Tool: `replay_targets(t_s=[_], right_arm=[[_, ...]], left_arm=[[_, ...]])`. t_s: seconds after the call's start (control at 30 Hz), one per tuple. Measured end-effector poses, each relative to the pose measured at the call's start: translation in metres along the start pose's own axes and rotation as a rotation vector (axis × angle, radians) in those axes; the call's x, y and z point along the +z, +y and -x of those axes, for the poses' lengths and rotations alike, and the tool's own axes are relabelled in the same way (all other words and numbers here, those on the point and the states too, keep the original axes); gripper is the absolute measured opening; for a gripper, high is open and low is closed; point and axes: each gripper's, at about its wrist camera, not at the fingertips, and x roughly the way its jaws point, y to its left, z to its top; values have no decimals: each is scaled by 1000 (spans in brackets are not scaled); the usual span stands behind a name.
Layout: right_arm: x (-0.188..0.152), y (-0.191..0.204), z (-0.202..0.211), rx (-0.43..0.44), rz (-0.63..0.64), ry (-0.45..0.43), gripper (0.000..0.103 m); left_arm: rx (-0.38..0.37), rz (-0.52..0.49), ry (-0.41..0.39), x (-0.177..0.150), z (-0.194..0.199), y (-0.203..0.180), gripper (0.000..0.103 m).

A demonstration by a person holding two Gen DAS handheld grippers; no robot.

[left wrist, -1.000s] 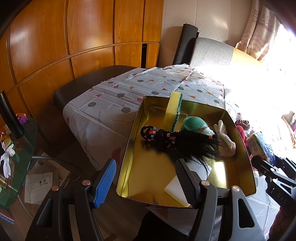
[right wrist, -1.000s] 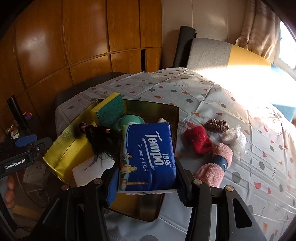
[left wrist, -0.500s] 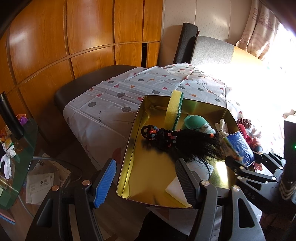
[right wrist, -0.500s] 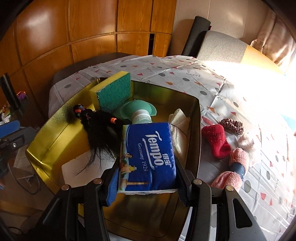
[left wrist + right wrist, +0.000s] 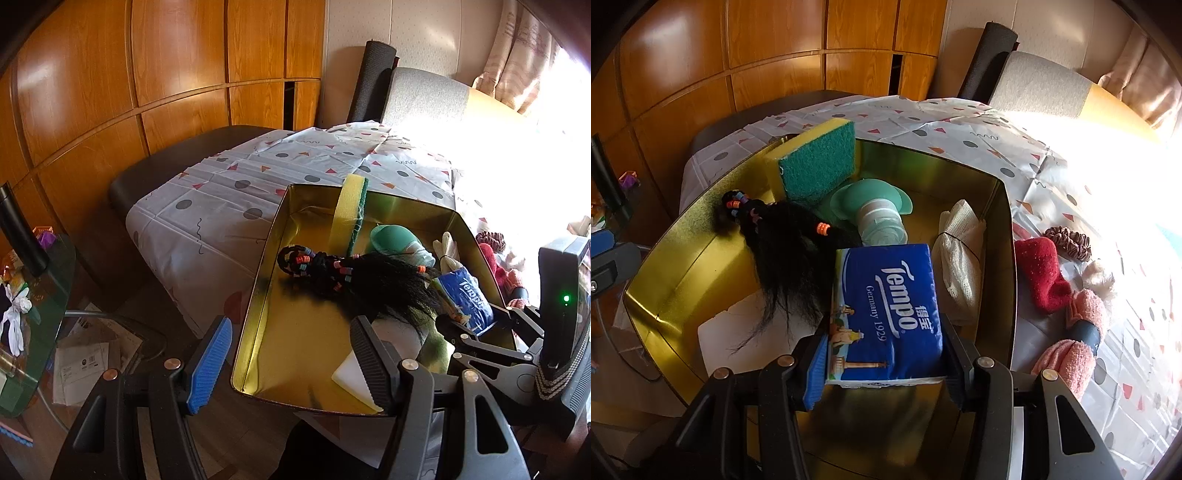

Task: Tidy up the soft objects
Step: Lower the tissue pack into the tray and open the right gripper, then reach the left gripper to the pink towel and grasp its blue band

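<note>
- Carrying a blue tissue pack [image 5: 886, 314], the right gripper [image 5: 884, 354] has its two pads clamped on the pack's sides and holds it over the near right part of the gold tin [image 5: 683, 266]; the pack does not look set down yet.
- Inside the tin already: a yellow-and-green sponge [image 5: 816, 166] leaning at the far wall, a black hairpiece with coloured beads [image 5: 783, 251], a mint-green soft bottle-like thing [image 5: 875, 214], a white mesh cloth [image 5: 960, 251] along the right wall, and a flat white pad [image 5: 738, 328] on the floor.
- Left outside on the patterned tablecloth [image 5: 1052, 170], just right of the tin: a red sock [image 5: 1045, 273], pink fuzzy socks [image 5: 1078, 332], a brown scrunchie [image 5: 1067, 243] and a pale fluffy thing [image 5: 1100, 277].
- The left gripper [image 5: 291, 354] hangs at the tin's near left corner with its fingers wide apart and nothing between them.
- By my judgement the job is past halfway: the pack needs releasing, then four or so pieces remain.
</note>
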Motion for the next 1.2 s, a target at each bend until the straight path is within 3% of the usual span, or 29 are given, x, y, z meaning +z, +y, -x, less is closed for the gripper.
replay_targets(t_s=[0.37, 0.77, 1.07, 1.2], right_arm=[[-7, -10, 2, 26, -78, 0, 54], [-18, -45, 46, 20, -187, -108, 59], [-46, -103, 86, -83, -302, -174, 74], [-67, -139, 98, -160, -333, -156, 74]], left_arm=[[15, -12, 11, -4, -1, -3, 67], [-19, -82, -14, -3, 9, -26, 67], [-118, -192, -25, 1, 18, -70, 68], [-177, -259, -29, 2, 22, -99, 68]])
